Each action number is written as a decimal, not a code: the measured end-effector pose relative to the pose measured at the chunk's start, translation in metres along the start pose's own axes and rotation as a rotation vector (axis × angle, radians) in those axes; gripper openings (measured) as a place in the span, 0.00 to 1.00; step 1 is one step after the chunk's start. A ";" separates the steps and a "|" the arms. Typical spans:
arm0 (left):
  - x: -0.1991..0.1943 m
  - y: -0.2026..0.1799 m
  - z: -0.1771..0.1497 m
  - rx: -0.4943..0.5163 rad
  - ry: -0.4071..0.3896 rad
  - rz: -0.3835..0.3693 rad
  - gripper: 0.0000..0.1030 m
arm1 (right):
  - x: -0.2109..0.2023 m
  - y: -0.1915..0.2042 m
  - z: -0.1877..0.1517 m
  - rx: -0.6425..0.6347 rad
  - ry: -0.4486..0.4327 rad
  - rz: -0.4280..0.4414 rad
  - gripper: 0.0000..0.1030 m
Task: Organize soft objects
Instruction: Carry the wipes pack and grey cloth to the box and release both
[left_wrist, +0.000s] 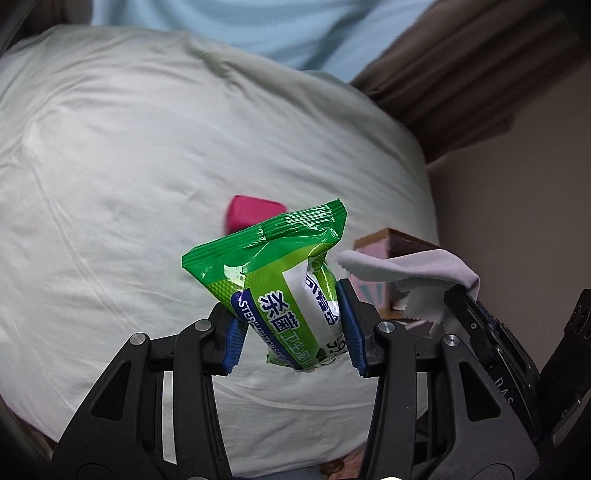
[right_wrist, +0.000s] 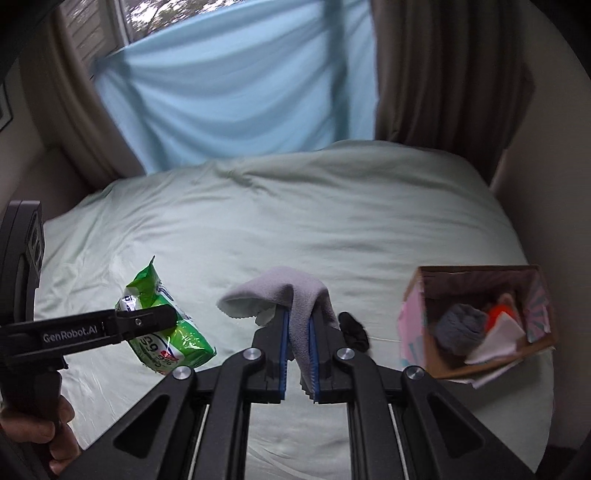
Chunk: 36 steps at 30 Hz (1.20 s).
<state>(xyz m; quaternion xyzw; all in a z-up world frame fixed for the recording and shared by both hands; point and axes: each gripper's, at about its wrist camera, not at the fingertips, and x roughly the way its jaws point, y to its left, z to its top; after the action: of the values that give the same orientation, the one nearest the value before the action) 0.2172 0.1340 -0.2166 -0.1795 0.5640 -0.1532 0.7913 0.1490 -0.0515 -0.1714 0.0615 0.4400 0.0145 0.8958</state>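
Left gripper (left_wrist: 291, 328) clamped on green plastic wet-wipe pack (left_wrist: 273, 273). Right gripper (right_wrist: 298, 354) pinches thin grey cloth (right_wrist: 291, 295); open cardboard box (right_wrist: 476, 277) at its 2 o'clock.

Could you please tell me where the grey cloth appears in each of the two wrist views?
Left wrist view: the grey cloth is at centre-right, draped over the right hand-held gripper, right of the green wipes pack.
Right wrist view: the cloth is at lower centre, pinched in the right hand-held gripper.
Shared landmark: the cardboard box, right of the cloth.
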 end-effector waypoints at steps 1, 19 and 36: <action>-0.002 -0.012 -0.001 0.015 0.000 -0.010 0.41 | -0.009 -0.007 0.001 0.013 -0.010 -0.012 0.09; 0.059 -0.237 -0.025 0.155 0.005 -0.029 0.41 | -0.089 -0.225 0.028 0.098 -0.086 -0.084 0.09; 0.245 -0.295 -0.043 0.233 0.242 0.205 0.41 | 0.039 -0.357 0.032 0.049 0.110 0.015 0.09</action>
<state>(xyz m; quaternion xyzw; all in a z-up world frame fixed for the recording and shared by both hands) 0.2427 -0.2424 -0.2999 -0.0087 0.6490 -0.1565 0.7445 0.1884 -0.4054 -0.2262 0.0857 0.4884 0.0138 0.8683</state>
